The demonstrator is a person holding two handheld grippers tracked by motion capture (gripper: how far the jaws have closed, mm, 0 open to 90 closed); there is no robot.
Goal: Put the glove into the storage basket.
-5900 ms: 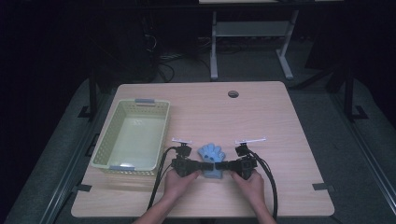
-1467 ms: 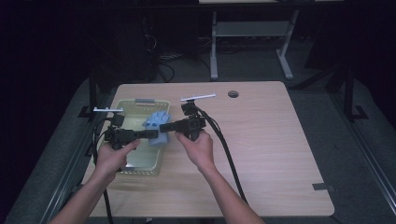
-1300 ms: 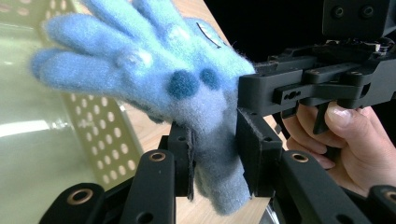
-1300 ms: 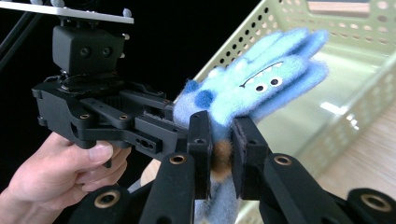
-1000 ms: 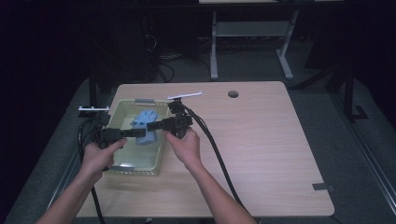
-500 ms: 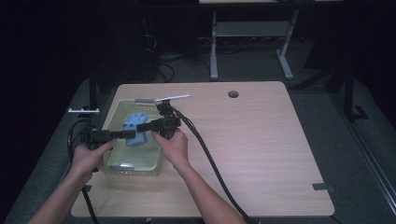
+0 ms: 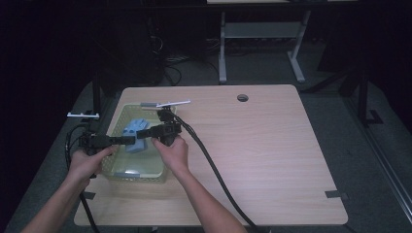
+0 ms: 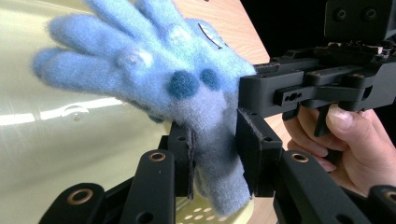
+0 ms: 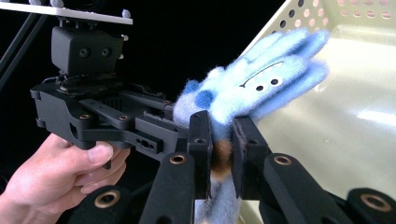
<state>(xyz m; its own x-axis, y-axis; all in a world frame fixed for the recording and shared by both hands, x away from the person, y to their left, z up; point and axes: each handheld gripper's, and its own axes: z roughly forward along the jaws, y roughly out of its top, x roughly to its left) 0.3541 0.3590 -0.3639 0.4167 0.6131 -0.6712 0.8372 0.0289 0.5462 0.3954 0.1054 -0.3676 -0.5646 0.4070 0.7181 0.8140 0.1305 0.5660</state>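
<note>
A fuzzy blue glove-shaped toy (image 7: 135, 134) with dark spots and a small drawn face hangs over the inside of the pale green basket (image 7: 142, 171) at the table's left. My left gripper (image 7: 128, 141) comes in from the left and is shut on the toy's cuff (image 8: 219, 154). From the right, my right gripper (image 7: 142, 133) grips the same cuff (image 9: 218, 154). The toy's fingers (image 8: 93, 56) spread above the basket floor (image 8: 56, 154). In the right gripper view the toy (image 9: 261, 79) rises above the jaws, with the left gripper (image 9: 93, 112) behind it.
The wooden table (image 7: 272, 150) stretches to the right of the basket, with a round cable hole (image 7: 242, 97) near its far edge. Black cables trail from both grippers across the table's front. A metal desk frame (image 7: 257, 34) stands on the dark floor beyond.
Both grippers have carried the blue toy from the table's front middle leftward over the basket. In the last half second they have sunk slightly lower and nearer the basket's front.
</note>
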